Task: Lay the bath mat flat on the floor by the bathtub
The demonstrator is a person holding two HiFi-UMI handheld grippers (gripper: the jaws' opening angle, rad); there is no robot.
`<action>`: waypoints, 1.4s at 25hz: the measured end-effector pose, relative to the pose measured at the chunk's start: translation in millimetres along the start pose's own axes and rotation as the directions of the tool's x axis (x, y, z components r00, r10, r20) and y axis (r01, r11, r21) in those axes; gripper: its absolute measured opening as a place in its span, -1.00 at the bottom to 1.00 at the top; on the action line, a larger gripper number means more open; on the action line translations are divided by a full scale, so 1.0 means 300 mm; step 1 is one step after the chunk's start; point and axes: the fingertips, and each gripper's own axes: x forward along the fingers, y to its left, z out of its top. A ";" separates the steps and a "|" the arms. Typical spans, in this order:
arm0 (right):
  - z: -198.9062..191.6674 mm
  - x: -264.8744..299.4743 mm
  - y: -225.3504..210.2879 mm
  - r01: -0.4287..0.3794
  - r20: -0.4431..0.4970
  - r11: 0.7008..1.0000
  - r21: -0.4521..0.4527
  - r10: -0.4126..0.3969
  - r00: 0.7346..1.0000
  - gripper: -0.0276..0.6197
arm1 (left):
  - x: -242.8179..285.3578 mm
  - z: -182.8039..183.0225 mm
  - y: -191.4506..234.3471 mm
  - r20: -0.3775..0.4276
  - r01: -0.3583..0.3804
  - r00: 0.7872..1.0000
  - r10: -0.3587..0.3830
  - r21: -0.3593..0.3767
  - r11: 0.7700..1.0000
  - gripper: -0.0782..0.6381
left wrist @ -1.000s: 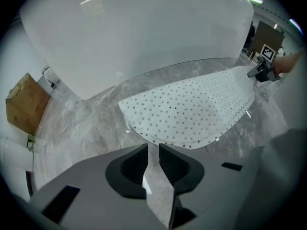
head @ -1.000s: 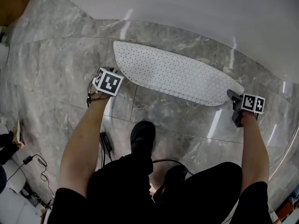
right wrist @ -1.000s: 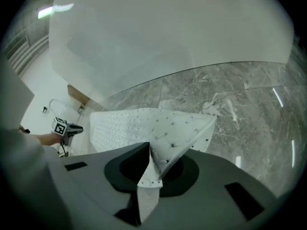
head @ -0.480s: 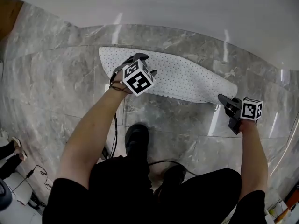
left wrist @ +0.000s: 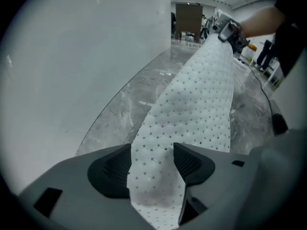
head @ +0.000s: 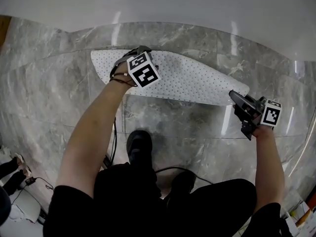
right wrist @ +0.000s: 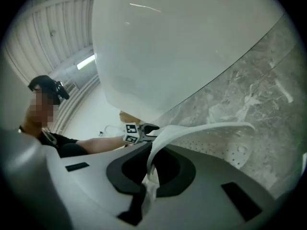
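Lying along the grey marble floor [head: 168,122] beside the white bathtub [head: 197,4]: perforated white bath mat [head: 197,80], right end lifted and pinched in the closed right gripper [right wrist: 151,169]. Left gripper [left wrist: 152,152] stands over the mat's left part, jaws just opened wide, mat between them unpressed.

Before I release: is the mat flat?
No. The mat is spread, but its end curls up, pinched in the right gripper.

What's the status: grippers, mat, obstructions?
Left gripper open, jaws just been opening, bath mat between them ungripped. Right gripper shut on mat's end, lifted. Left part flat beside bathtub. Shoe clear of mat.
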 end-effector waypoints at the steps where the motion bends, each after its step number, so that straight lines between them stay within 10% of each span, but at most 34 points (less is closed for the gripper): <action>1: -0.007 -0.004 0.021 -0.057 -0.010 0.998 0.002 0.057 0.998 -0.85 | 0.007 -0.010 0.002 -0.025 -0.004 1.000 0.005 0.027 1.000 -0.01; 8: 0.083 -0.059 0.176 -0.314 0.104 0.947 -0.071 0.320 0.942 -0.85 | -0.020 0.028 -0.037 0.024 0.022 0.999 -0.023 0.003 1.000 0.00; 13: -0.064 -0.046 0.235 -0.421 -0.117 0.905 -0.058 0.413 0.903 -0.85 | -0.031 0.023 -0.021 0.005 -0.068 0.998 0.068 0.140 0.988 0.06; 18: -0.165 -0.101 0.205 -0.421 -0.180 0.906 0.032 0.420 0.890 -0.85 | -0.038 0.021 -0.040 0.005 -0.045 0.999 0.045 0.174 0.984 0.05; 19: -0.173 -0.110 0.192 -0.404 -0.184 0.914 0.035 0.403 0.896 -0.85 | -0.040 0.026 -0.041 0.004 -0.061 0.998 0.061 0.209 0.976 -0.14; 20: -0.184 -0.117 0.171 -0.375 -0.194 0.926 0.036 0.375 0.907 -0.85 | -0.041 0.028 -0.044 0.002 -0.075 0.997 0.077 0.247 0.966 -0.76; 25: -0.291 -0.134 0.076 -0.234 -0.301 0.971 0.055 0.239 0.923 -0.85 | -0.030 0.038 -0.073 -0.002 -0.084 0.996 0.090 0.324 0.942 -0.74; 28: -0.363 -0.115 0.085 -0.227 -0.403 0.973 0.046 0.226 0.887 -0.85 | -0.014 0.076 -0.084 0.005 -0.051 0.999 0.052 0.298 0.953 0.01; 35: -0.372 -0.110 0.102 -0.216 -0.434 0.976 0.003 0.196 0.879 -0.85 | 0.024 0.065 -0.120 -0.067 0.054 0.997 -0.034 0.324 0.945 -0.04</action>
